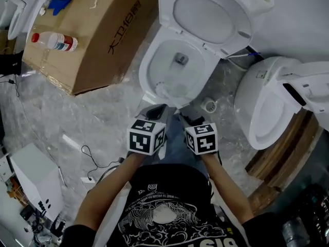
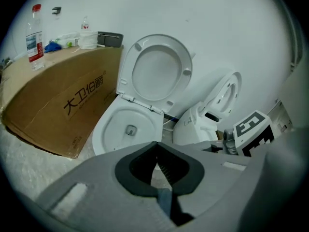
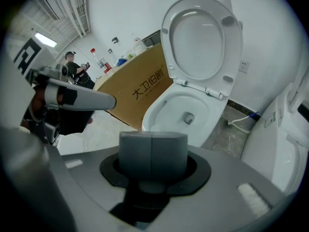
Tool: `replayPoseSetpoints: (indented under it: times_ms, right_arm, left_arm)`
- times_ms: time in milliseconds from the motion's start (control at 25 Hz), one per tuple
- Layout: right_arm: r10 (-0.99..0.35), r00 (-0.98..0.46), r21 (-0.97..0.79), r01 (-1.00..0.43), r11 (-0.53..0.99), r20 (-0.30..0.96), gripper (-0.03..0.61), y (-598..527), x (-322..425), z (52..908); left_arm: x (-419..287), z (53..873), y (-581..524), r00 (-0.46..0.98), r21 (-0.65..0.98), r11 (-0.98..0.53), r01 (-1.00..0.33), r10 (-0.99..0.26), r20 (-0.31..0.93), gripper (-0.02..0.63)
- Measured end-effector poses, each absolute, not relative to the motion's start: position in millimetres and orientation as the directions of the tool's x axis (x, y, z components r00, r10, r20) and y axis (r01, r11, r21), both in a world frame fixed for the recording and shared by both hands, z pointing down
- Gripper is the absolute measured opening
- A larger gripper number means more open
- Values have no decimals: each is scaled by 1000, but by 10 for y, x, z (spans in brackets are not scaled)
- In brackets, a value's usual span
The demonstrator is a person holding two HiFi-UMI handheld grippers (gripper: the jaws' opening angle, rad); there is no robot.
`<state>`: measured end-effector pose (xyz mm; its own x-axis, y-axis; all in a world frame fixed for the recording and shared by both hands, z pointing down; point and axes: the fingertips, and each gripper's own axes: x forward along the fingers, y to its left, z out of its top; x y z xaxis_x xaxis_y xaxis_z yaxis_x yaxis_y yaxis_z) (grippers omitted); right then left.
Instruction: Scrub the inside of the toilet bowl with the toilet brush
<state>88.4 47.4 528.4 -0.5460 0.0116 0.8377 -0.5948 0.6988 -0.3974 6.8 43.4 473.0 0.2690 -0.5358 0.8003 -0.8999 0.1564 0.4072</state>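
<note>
The white toilet (image 1: pixel 154 60) stands ahead of me with lid and seat (image 1: pixel 205 14) raised, so the bowl (image 2: pixel 126 124) (image 3: pixel 181 108) is open. A white bristly-looking thing (image 1: pixel 162 89) lies inside the bowl at its front left; I cannot tell whether it is the brush. My left gripper (image 1: pixel 156 110) (image 2: pixel 155 146) is shut on nothing, held low just short of the bowl's front rim. Beside it my right gripper (image 1: pixel 186 119) (image 3: pixel 152 151) is also shut and empty. No brush handle shows in either gripper.
A big cardboard box (image 1: pixel 97 35) lies left of the toilet with a plastic bottle (image 1: pixel 54 40) on it. A second toilet (image 1: pixel 267 107) rests on wooden boards at the right. A small white round thing (image 1: pixel 208 105) sits on the floor between the toilets. A person (image 3: pixel 73 67) stands far back.
</note>
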Motion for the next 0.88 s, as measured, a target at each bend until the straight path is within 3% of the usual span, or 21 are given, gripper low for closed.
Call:
replayPoseSetpoints:
  times_ms: [360, 880]
  right_arm:
    - [57, -531, -422, -599, 680, 845, 153, 356, 731, 5623]
    - [-82, -515, -395, -741, 543, 853, 153, 235, 116, 5734]
  left_arm:
    - [1, 4861, 238, 262, 382, 148, -912, -506, 822, -2]
    - [-525, 5019, 256, 394, 428, -19, -904, -428, 813, -2]
